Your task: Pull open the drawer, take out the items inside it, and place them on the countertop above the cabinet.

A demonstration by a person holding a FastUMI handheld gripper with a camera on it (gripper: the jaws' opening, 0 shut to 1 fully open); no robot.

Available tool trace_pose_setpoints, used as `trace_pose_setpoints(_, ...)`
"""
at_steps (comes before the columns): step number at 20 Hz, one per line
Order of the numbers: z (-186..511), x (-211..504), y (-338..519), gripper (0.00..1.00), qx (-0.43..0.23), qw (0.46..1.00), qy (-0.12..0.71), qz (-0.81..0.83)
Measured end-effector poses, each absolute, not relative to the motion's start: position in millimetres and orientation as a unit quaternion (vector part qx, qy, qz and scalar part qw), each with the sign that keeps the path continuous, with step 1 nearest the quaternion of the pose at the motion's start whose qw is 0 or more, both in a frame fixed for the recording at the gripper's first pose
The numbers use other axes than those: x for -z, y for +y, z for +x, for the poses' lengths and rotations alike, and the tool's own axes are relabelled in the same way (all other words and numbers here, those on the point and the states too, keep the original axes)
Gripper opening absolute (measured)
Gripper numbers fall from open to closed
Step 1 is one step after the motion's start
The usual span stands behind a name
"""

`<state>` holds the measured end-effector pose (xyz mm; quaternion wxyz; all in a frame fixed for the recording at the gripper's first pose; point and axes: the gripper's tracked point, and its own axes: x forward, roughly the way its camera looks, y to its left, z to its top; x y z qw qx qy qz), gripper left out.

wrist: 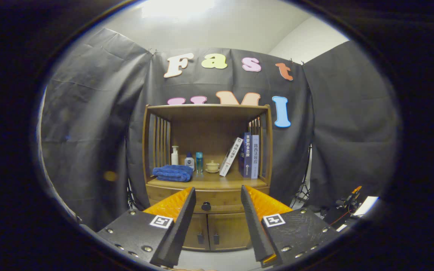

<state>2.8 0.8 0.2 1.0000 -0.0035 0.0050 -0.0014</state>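
A wooden cabinet (207, 177) stands ahead against the booth's black wall. Its drawer (211, 201) is closed, with a dark round knob (206, 206) at the middle of its front. The countertop (217, 181) above the drawer is a shelf under a wooden roof. My gripper (217, 195) is open and holds nothing. It is some way back from the cabinet, and the knob shows in the gap between its fingers (187, 210). What lies inside the drawer is hidden.
On the countertop lie a folded blue towel (173, 173), three small bottles (189, 160), a small lidded cup on a saucer (212, 166) and three books (244, 155), one leaning. Two lower doors (217, 231) sit under the drawer. Stands and cables (346, 205) crowd the right.
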Motion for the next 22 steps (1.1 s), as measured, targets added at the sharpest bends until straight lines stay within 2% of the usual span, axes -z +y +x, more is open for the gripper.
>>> trace_pose_setpoints(10,21,15,-4,0.72,0.007,1.000,0.006,-0.005)
trace_pose_setpoints(16,78,72,7,0.72,0.002,0.998,0.062,-0.017)
trace_pose_setpoints(22,144,122,43,0.72,-0.044,0.996,0.062,0.038)
